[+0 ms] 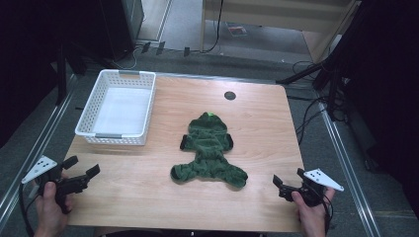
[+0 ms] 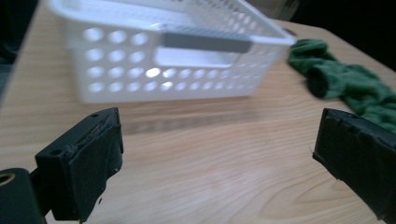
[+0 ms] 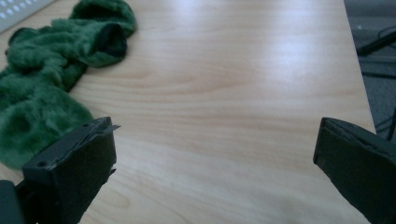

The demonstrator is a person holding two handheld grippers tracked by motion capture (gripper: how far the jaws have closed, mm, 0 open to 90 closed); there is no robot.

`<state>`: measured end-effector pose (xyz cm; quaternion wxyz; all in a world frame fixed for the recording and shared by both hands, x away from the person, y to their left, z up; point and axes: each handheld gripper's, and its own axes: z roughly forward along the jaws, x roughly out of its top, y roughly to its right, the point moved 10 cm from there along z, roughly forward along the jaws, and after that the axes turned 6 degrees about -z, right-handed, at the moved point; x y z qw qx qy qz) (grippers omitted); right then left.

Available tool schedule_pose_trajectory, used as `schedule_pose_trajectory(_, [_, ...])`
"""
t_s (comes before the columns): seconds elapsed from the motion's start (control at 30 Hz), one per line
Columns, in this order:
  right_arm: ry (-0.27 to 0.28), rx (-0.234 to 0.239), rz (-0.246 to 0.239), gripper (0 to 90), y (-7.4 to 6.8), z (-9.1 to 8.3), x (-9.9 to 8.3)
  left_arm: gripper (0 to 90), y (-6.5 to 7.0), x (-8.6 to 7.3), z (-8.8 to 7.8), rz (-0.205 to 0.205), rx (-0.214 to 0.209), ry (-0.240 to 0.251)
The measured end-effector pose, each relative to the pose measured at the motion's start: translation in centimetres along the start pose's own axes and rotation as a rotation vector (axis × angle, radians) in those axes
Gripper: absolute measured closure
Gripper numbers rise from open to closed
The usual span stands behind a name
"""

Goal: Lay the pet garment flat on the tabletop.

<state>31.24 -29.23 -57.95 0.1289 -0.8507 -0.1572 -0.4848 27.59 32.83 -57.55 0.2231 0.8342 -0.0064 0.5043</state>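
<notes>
Wood-grain table (image 1: 148,187) is carrying a green fleece garment (image 1: 210,150) spread flat near its middle, with a white perforated basket (image 1: 118,106) sitting apart from it at the far left corner. I am holding my left tongs (image 1: 81,168) and right tongs (image 1: 289,180) at the near corners, both gaping wide and gripping nothing, well apart from the garment.

A small garment of dark green fluffy fabric (image 1: 209,151) lies spread flat near the middle of the wooden table. Its hood end points to the far edge, and its two wider ends lie toward the near edge. Short sleeves with dark openings stick out at both sides. Nothing touches it, and it looks a little wrinkled.
</notes>
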Motion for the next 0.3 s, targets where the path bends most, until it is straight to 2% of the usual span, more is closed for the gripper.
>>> schedule_pose_trajectory(0.13, [-0.025, 0.001, 0.015, 0.0, 0.6, -0.2, -1.5, 1.5, -2.1, -1.0, -0.4, -0.015, 0.04, -0.023])
schedule_pose_trajectory(0.17, [-0.031, 0.001, 0.023, 0.0, 0.7, -0.2, -1.8, 1.6, -2.3, -1.1, -0.3, -0.038, 0.036, -0.021])
schedule_pose_trajectory(0.2, [-0.033, 0.004, 0.029, 0.0, 0.8, -0.2, -1.9, 1.6, -2.3, -1.0, -0.4, -0.04, 0.034, -0.018])
schedule_pose_trajectory(0.3, [-0.024, 0.005, 0.039, 0.0, 0.7, -0.1, -1.6, 1.6, -2.1, -1.1, 0.0, -0.021, 0.041, -0.027])
